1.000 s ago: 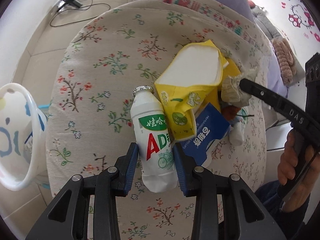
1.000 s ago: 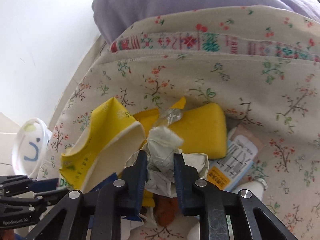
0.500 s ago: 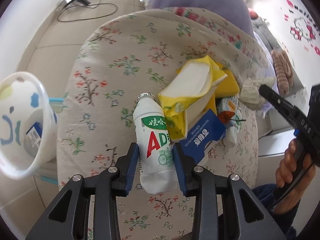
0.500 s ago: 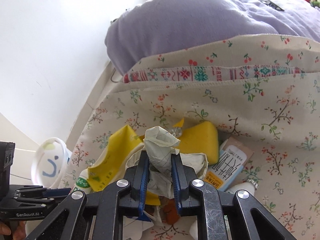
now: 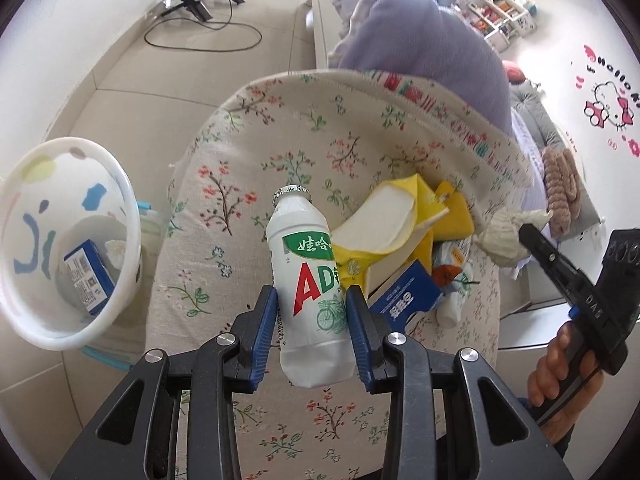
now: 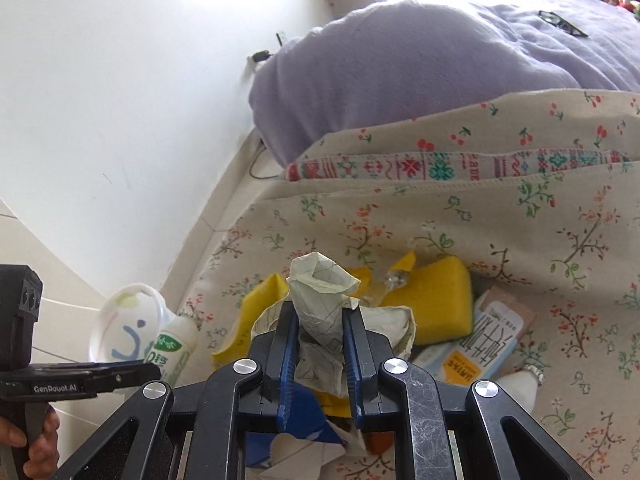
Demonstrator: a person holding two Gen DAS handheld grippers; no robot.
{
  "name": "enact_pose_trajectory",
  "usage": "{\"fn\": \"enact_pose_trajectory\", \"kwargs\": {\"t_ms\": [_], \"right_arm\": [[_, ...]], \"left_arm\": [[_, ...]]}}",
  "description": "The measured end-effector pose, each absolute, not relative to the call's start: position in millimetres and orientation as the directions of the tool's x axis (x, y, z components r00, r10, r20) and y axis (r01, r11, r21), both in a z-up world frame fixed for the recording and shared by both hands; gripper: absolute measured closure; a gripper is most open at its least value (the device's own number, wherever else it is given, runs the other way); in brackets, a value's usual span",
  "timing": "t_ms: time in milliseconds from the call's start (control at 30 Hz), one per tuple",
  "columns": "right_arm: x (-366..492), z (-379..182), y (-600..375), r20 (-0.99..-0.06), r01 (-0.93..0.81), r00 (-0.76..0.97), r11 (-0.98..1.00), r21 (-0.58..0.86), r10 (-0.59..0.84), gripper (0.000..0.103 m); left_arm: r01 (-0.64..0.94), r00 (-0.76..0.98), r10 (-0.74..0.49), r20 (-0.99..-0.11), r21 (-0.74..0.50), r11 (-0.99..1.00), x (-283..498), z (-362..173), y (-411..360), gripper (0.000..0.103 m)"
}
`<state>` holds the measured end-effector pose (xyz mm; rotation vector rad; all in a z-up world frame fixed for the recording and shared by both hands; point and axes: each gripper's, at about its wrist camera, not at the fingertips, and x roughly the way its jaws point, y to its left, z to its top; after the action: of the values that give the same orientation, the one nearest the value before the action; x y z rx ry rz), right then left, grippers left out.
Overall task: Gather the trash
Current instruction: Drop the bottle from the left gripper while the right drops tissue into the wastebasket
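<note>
My left gripper [image 5: 312, 300] is shut on a white AD milk bottle [image 5: 306, 280] and holds it above the floral cloth [image 5: 280, 152]; the bottle also shows in the right wrist view [image 6: 174, 350]. My right gripper [image 6: 320, 320] is shut on a crumpled paper wad [image 6: 322, 304], which also shows in the left wrist view [image 5: 504, 236], lifted above the trash pile. The pile holds a yellow carton [image 5: 384, 232], a yellow sponge [image 6: 434, 300], a blue box [image 5: 404, 300] and a white-orange packet [image 6: 480, 348]. A white trash bin [image 5: 68, 240] stands at the left, below the cloth's edge.
The bin holds a blue box [image 5: 86, 276] and white paper. A purple blanket [image 6: 400, 68] lies behind the cloth. Cables and a stand [image 5: 204, 4] lie on the tiled floor. A second white bottle [image 6: 520, 388] lies at the pile's right.
Both grippers have risen with their loads: the bottle and the paper wad are now lifted off the cloth. The trash bin has come further into the left wrist view.
</note>
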<state>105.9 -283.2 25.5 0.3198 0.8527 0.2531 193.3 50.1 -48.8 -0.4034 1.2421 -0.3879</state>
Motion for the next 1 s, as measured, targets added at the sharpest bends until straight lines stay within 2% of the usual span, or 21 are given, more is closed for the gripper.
{"fn": "enact_pose_trajectory", "kwargs": {"t_ms": [200,467,667,1000], "right_arm": [[103.8,28.0,-278.1,-0.666,-0.120,0.644,0.909,0.400,0.378,0.084],[107.2,41.3,-237.9,-0.586,-0.240,0.612,0.831,0.501,0.531,0.084],[120.9,28.2,-149.8,-0.610,-0.356,0.514,0.796,0.489,0.604,0.084],[163.9,-23.5,-36.8,-0.627,-0.386,0.388,0.737,0.555,0.676,0.084]], "left_arm": [[0.014,0.342,-0.478,-0.809,-0.504,0.864,197.9,-34.7,80.5,0.066],[-0.217,0.406,-0.355,-0.842,-0.466,0.858,208.7,-34.7,173.5,0.066],[-0.329,0.351,-0.289,-0.890,-0.407,0.852,214.8,-65.1,210.5,0.065],[-0.447,0.287,-0.302,-0.909,-0.406,0.797,215.3,-102.4,238.0,0.064]]}}
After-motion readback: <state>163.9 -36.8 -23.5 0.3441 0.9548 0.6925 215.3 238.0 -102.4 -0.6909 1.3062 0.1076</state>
